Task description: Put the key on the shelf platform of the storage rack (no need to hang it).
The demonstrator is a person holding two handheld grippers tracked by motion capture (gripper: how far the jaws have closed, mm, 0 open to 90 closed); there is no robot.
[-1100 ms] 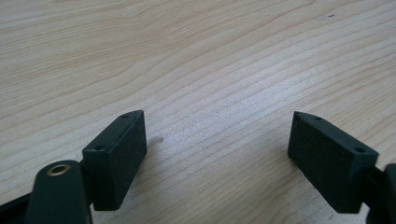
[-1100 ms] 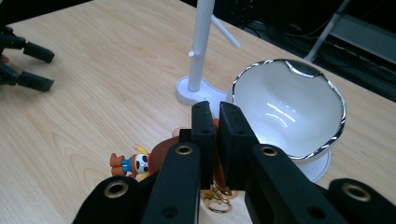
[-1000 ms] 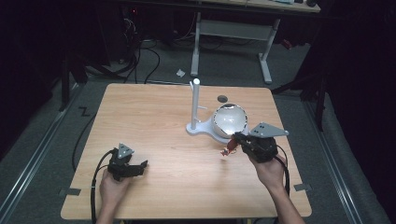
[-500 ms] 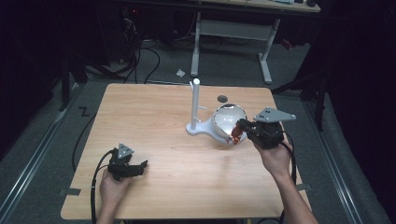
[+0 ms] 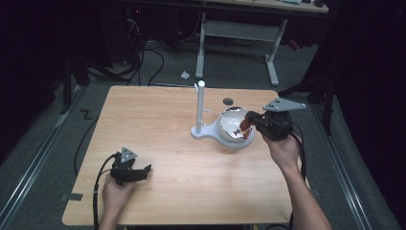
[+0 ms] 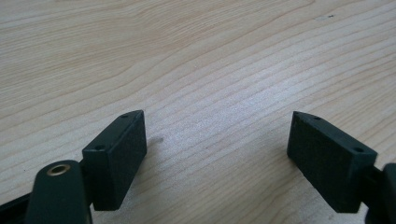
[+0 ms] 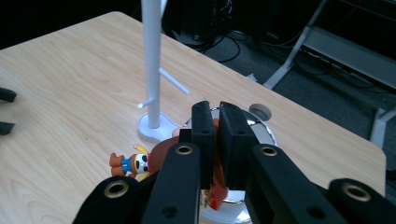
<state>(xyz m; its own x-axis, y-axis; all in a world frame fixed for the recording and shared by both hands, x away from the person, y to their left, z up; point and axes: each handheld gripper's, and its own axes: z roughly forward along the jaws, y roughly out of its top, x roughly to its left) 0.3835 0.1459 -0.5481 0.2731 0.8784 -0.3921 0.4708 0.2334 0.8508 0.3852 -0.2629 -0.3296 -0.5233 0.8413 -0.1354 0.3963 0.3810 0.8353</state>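
Observation:
My right gripper (image 5: 250, 122) is shut on a small red and brown toy (image 5: 245, 126) and holds it at the right rim of a shiny metal bowl (image 5: 230, 124). In the right gripper view the jaws (image 7: 215, 109) are pressed together on the toy's red part (image 7: 215, 196), and a little figure with orange feet (image 7: 127, 163) hangs out to their left. The bowl (image 7: 261, 135) lies just beyond the jaws. My left gripper (image 5: 142, 171) rests on the table (image 5: 158, 120) near its front left, open, with bare wood between its jaws (image 6: 219, 135).
A white peg stand (image 5: 200, 108) rises from a flat white base just left of the bowl; its post (image 7: 151, 70) and two short pegs stand close ahead of the right jaws. A round cable hole (image 5: 228, 101) sits behind the bowl. Desk legs and cables lie beyond the far edge.
My right gripper has lifted the toy from the table in front of the bowl and carried it up and back to the bowl's right rim. The left gripper has stayed put.

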